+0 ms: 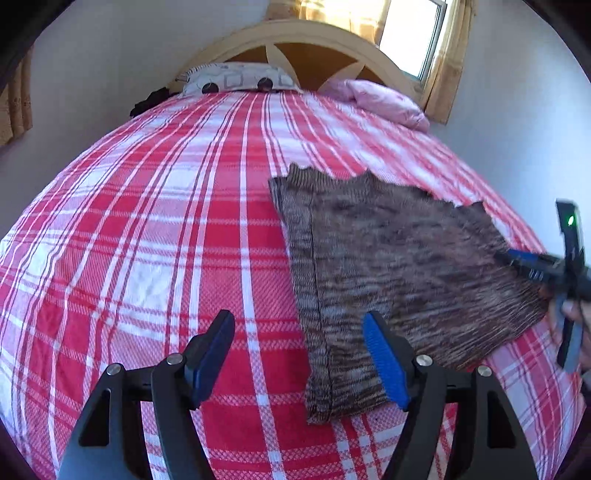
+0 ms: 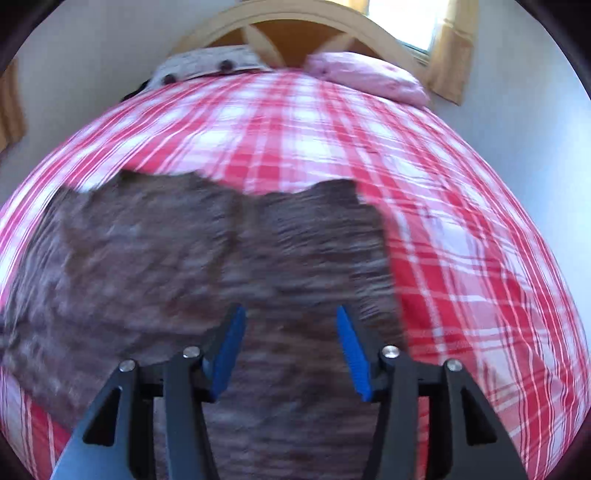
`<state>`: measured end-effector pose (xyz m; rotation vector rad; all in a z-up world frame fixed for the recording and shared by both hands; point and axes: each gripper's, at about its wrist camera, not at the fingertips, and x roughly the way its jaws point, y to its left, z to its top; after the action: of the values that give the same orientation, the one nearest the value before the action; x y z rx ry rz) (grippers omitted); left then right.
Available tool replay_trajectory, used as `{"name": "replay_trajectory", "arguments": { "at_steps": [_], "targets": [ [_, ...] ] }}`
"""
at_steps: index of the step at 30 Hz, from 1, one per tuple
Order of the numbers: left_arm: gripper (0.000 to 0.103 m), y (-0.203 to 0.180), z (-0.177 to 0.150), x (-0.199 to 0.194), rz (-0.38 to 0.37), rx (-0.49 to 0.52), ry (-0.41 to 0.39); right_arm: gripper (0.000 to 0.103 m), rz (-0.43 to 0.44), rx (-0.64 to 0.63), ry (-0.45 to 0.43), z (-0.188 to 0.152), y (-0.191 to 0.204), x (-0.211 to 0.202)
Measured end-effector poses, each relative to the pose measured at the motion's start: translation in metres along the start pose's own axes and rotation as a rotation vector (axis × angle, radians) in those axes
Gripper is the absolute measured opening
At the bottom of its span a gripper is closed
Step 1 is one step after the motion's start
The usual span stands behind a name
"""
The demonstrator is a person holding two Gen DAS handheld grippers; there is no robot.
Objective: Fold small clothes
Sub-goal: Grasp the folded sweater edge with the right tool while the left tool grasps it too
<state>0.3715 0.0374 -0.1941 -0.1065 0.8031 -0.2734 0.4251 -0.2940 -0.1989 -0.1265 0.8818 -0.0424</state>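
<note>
Both grippers, left (image 1: 299,360) and right (image 2: 290,350), we found with jaws apart, gripping nothing, above the brown knit garment (image 1: 399,273) lying flat on the plaid bed (image 1: 147,240); bedding leftward lay open.

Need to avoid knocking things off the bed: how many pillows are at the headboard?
2. A white patterned pillow lies at the left of the headboard; a pink pillow lies at the right, near the window. More could be hidden behind them.
</note>
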Motion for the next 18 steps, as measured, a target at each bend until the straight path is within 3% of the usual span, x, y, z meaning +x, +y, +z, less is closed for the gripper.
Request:
{"name": "replay_trajectory", "arguments": {
  "at_steps": [3,5,9,13,18],
  "targets": [
    [0.073,-0.009,0.000,0.016,0.001,0.032,0.060,0.056,-0.026,-0.008,0.024,-0.009,0.010,0.012],
    [0.073,-0.015,-0.008,0.039,0.045,0.097,0.154,0.056,-0.040,0.001,0.028,-0.008,0.014,0.009],
    [0.073,-0.015,-0.006,0.033,0.022,0.110,0.130,0.056,-0.013,-0.026,-0.013,-0.010,0.030,-0.016],
    [0.073,0.013,0.004,0.025,0.011,0.041,0.111,0.056,0.063,-0.118,-0.092,-0.016,0.074,-0.048],
    [0.073,0.071,0.040,0.025,-0.024,-0.162,0.098,0.056,0.146,-0.334,-0.151,-0.037,0.167,-0.070]
  ]
}}
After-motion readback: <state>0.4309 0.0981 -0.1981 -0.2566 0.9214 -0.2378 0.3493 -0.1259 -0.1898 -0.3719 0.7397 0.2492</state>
